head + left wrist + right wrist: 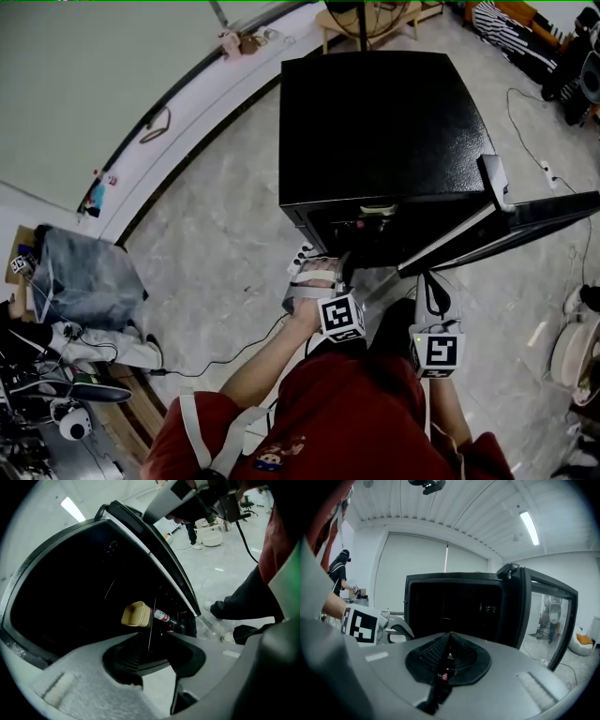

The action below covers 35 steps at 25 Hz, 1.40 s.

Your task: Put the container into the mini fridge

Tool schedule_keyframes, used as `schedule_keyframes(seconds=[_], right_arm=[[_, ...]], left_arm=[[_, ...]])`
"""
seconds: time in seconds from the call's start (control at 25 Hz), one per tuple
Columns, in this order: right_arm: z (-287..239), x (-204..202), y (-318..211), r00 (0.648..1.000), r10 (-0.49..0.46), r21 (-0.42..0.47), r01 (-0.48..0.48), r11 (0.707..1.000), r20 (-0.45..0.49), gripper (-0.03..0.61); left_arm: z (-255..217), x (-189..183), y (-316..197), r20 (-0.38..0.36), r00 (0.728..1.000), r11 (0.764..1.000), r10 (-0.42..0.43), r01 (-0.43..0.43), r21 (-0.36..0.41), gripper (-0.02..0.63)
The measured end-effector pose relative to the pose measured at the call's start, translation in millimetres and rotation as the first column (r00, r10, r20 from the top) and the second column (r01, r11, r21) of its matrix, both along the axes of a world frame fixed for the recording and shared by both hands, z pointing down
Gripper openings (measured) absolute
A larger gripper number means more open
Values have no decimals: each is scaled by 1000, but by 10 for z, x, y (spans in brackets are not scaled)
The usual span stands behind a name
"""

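Tan container (pixel 136 614) inside black mini fridge (pixel 375 122), just beside small bottle (pixel 162 616); door (pixel 525 225) open rightward. Left gripper (pixel 157 660) jaws apart, empty, near opening; right gripper (pixel 449 641) jaws pressed together, empty.

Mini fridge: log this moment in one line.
door open | container inside mini fridge | left tool open, empty | right tool shut
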State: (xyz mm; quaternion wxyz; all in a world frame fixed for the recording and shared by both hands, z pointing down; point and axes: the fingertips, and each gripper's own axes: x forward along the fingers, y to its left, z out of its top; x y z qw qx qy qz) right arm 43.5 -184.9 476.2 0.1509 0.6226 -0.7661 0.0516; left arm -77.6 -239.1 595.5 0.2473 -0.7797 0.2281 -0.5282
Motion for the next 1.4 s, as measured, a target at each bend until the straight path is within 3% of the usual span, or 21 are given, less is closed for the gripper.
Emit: schedule_keyframes(seconds=[0.24,0.4,0.64,0.72,0.84,1.0,1.12,1.2,1.4], right_arm=[[-27,-94,-47,1000,-7,9,7,1000,6,2],[-2,-148,-49,1000,-20,13,20,1000,8,2],[-21,-217,-61,999,-42,22,42,999,-1,2],[-50,-237,-66,999,-44,28,44,999,0,2],[-98,-244,-70,999,-44,38,44,998,-2,2],[-153,-252,-58,999,-42,50,42,998,-1,2],[-178,-271,-40,999,-45,55,45,997,-1,2],[-170,-282,-27,999,-47,53,48,997,-6,2],[-165,-280,5,999,-44,53,44,998,-8,2]], left_arm=[[-273,-279,114,-91,991,995,-97,99,16,135],[-551,-444,126,-254,949,978,-188,205,42,119],[-1122,-610,170,-557,794,939,-244,337,69,101],[-1283,-659,210,-656,713,931,-246,362,44,101],[-1470,-727,256,-779,568,923,-266,383,-36,101],[-1647,-761,288,-859,439,922,-265,376,-92,101],[-1691,-836,320,-897,315,897,-311,410,-167,101],[-1663,-867,345,-899,274,882,-342,423,-207,100],[-1605,-912,360,-891,255,862,-375,449,-234,62]])
